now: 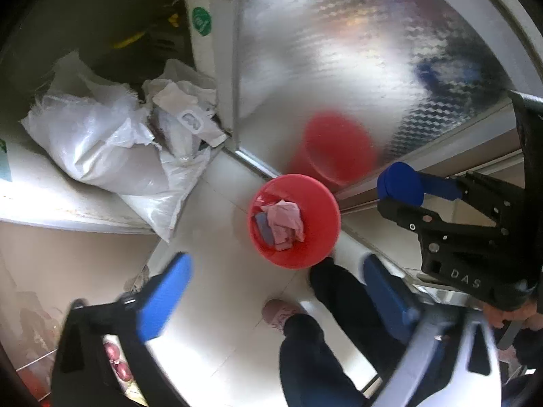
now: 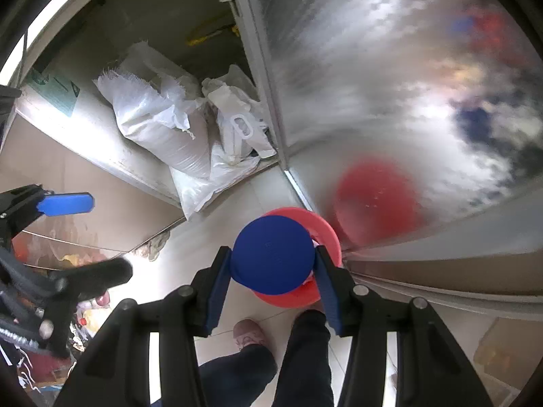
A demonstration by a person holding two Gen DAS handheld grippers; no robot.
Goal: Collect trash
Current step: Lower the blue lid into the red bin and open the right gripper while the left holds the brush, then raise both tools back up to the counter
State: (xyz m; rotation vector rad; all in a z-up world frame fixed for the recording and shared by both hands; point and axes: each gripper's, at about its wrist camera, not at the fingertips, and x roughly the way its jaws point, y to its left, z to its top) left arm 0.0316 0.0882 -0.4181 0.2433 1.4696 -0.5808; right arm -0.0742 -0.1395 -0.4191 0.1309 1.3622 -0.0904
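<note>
A red trash bin stands on the pale tiled floor beside a reflective metal door. It holds crumpled pink paper and a blue scrap. My left gripper is open and empty, held above the floor in front of the bin. My right gripper is shut on a round blue lid, held over the bin and hiding most of it. The right gripper with the lid also shows to the right of the bin in the left wrist view.
The metal door mirrors the bin. White sacks and bags lie on a low ledge to the left. The person's dark trouser legs and a pink shoe stand just below the bin. Clutter sits at the lower left.
</note>
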